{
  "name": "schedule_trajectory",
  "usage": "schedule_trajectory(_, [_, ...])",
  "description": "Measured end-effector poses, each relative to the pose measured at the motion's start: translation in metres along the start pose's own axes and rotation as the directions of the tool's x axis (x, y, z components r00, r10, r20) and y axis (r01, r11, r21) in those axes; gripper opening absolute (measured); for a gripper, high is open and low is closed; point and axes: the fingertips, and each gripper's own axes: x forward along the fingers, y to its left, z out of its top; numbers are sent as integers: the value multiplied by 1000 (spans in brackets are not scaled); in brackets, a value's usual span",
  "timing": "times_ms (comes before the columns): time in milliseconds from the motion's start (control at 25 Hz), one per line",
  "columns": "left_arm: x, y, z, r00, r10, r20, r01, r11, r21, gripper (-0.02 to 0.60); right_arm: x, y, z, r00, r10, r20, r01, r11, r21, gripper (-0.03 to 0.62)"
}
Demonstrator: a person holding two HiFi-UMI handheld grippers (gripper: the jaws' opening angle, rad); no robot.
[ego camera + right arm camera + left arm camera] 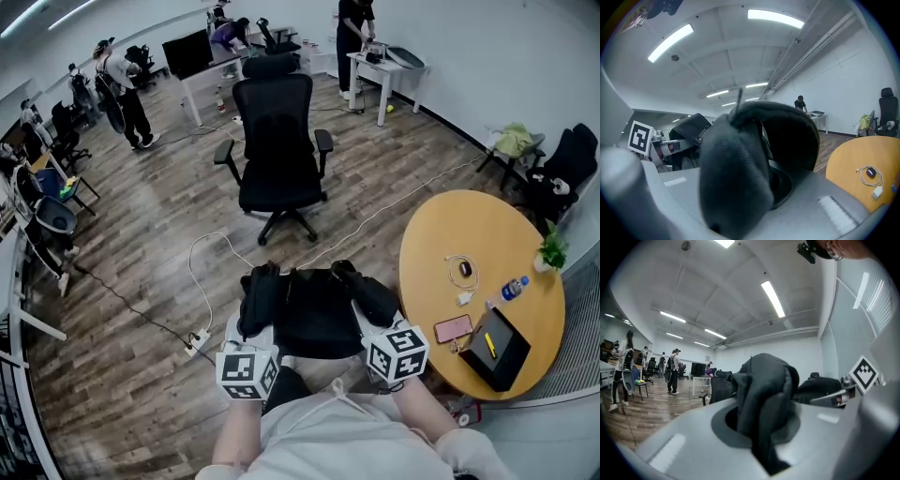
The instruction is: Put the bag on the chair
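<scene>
Bright, even light from ceiling strip lamps (774,298); strong fisheye bending, blurred near foreground.

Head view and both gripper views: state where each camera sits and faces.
Head view: on the person's head, steeply down at bag, chair, floor; both grippers show.
Left gripper view: on left gripper, along jaws shut on a bag strap, toward the room.
Right gripper view: on right gripper, jaws shut on another strap, toward the table.
Shared: bag in all.

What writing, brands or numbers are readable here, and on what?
No text is readable.
The white label on the bag: too blurred to read.
The label on the bottle on the round table: too small.
The marker cubes: black-and-white square patterns, no letters.
</scene>
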Motion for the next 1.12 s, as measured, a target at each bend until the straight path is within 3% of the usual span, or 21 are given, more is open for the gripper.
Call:
schedule_trajectory(440, [53,52,-7,999,-29,-23,29,999,-23,29,68,0,8,999,-15,-33,15,1000,14,28])
schedule_trajectory(1120, [211,218,25,992,-124,-26,123,992,-33,29,272,10,82,995,-94,-34,95,995,41,28])
